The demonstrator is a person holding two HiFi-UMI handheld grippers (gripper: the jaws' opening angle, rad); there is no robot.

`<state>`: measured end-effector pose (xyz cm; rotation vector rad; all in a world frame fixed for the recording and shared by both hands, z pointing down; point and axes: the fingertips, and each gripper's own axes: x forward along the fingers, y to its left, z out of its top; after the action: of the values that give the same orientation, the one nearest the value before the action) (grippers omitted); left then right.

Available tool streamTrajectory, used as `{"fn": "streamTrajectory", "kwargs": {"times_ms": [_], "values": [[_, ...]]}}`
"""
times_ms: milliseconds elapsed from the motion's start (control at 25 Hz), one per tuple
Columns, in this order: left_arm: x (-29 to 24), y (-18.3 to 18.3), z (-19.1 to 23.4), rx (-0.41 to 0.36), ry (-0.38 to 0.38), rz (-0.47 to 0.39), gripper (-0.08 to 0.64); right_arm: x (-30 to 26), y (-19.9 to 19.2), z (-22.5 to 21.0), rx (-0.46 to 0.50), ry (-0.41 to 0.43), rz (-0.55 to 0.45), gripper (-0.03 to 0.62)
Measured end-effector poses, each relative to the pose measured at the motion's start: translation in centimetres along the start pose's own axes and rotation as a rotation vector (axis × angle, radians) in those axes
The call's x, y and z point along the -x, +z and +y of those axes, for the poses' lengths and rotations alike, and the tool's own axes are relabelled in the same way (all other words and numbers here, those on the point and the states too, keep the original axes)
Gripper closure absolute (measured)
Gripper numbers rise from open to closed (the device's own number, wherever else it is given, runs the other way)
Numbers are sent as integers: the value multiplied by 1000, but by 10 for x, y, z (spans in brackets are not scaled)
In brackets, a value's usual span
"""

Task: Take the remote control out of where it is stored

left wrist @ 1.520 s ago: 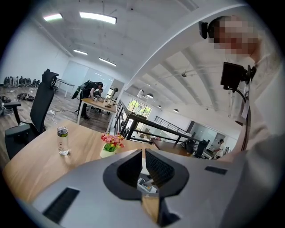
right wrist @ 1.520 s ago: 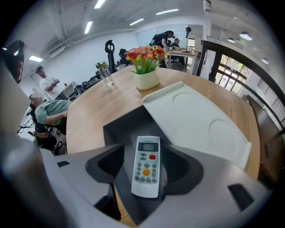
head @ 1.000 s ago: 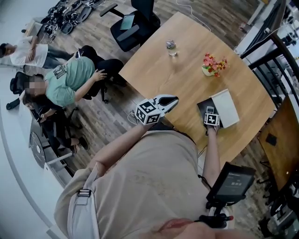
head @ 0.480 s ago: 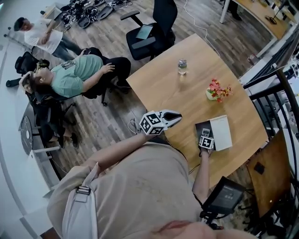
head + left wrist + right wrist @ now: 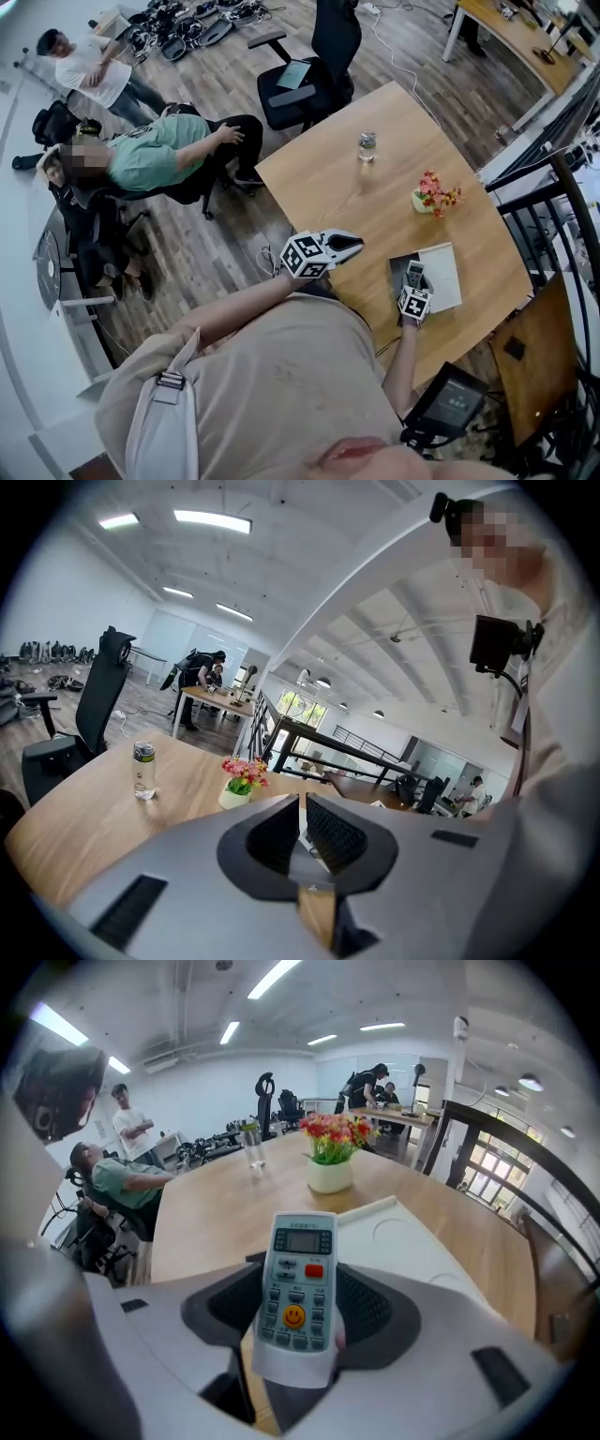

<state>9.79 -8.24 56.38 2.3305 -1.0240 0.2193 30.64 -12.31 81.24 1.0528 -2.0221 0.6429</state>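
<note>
Right gripper view settles it: the right hand-held gripper (image 5: pixel 295 1283) is clamped on the remote control (image 5: pixel 298 1279), buttons facing up, with a white box (image 5: pixel 412 1241) just beyond on the worktop (image 5: pixel 211 1208). In the head view that remote is only a pale sliver. Left gripper view: the left hand-held gripper (image 5: pixel 302 819) has its jaws pinched nearly together, nothing between them, with a bottle (image 5: pixel 142 771) and a flower pot (image 5: pixel 239 785) beyond.
</note>
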Motion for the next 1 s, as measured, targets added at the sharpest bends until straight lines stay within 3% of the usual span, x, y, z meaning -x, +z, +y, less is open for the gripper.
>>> {"fn": "streamTrajectory", "kwargs": {"times_ms": [520,720,1000], "values": [[-1,13,8,-11,-33,-34,554,81,119,12,-219,80,-302,341],[11,28,24,-18,-37,-64,554,98,140,19,-308,88,-365,341],[47,43,52,-23,-75,-74,554,111,179,47,-325,43,-429,341]]}}
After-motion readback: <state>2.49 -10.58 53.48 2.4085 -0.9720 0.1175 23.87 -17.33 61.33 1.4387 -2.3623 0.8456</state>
